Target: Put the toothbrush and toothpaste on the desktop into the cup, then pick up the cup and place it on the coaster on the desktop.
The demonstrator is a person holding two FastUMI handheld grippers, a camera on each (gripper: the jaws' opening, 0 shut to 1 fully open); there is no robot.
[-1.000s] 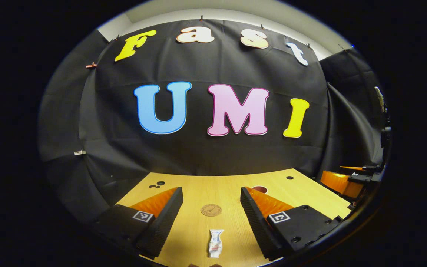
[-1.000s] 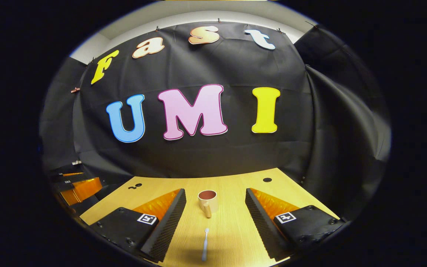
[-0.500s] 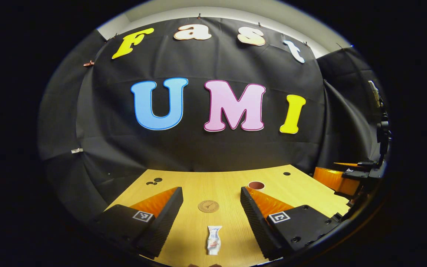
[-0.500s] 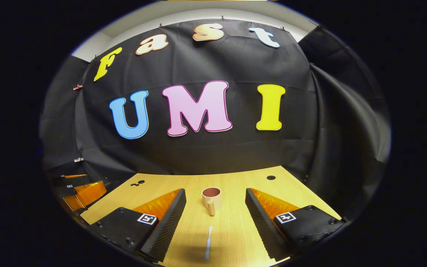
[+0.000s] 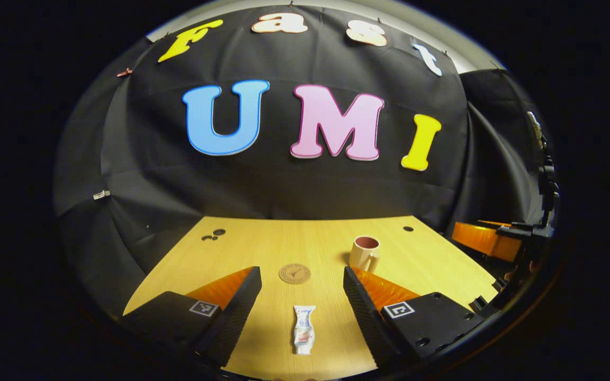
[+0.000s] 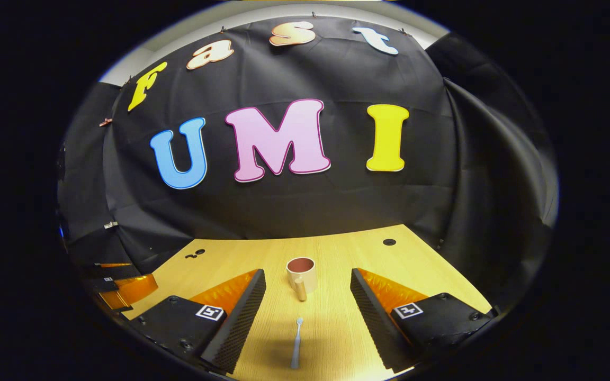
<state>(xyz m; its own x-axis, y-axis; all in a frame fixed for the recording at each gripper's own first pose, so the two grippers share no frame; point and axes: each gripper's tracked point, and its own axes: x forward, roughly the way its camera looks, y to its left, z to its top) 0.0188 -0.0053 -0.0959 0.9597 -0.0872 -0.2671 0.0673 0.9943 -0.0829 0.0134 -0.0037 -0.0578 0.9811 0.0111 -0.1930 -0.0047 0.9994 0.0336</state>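
Observation:
In the left gripper view a small white toothpaste tube (image 5: 303, 336) lies flat on the wooden desktop (image 5: 262, 248), right between the fingers of my open left gripper (image 5: 302, 280). Beyond it lies a round brown coaster (image 5: 294, 273), and a cream cup with a dark red inside (image 5: 365, 253) stands upright to the right. In the right gripper view a pale toothbrush (image 6: 296, 343) lies lengthwise between the fingers of my open right gripper (image 6: 307, 283). The cup (image 6: 301, 274) stands just past it, handle toward me. Neither gripper touches anything.
The other gripper (image 5: 495, 241) shows orange and black at the desktop's right edge in the left gripper view, and at the left edge (image 6: 122, 283) in the right gripper view. Small dark holes (image 5: 215, 234) (image 6: 389, 242) mark the far desktop, which ends at the black cloth wall.
Both views have tipped downward, so more desktop shows. In the left gripper view the whole cup has come into sight from behind the right finger. Toothpaste and toothbrush lie where they were.

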